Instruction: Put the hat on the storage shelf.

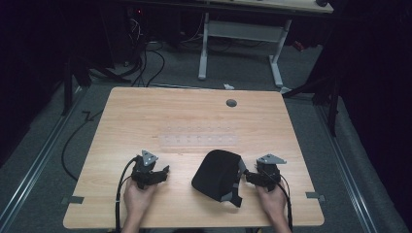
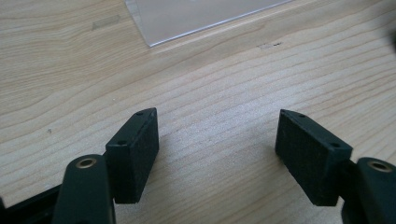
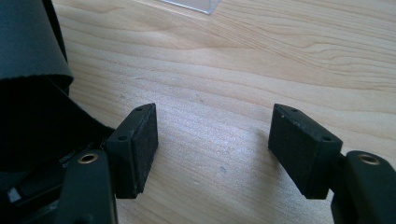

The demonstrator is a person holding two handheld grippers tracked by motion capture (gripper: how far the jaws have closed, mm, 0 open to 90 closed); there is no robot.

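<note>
Grippers first: your left gripper and right gripper both stand spread, holding nothing. The black cap lies just beside the right one; nudge it and it could slide toward the clear sheet.

Your high view looks forward and down over the whole wooden table from its near edge. Each gripper view sits low and close above the tabletop, facing the clear sheet, which both share.
</note>
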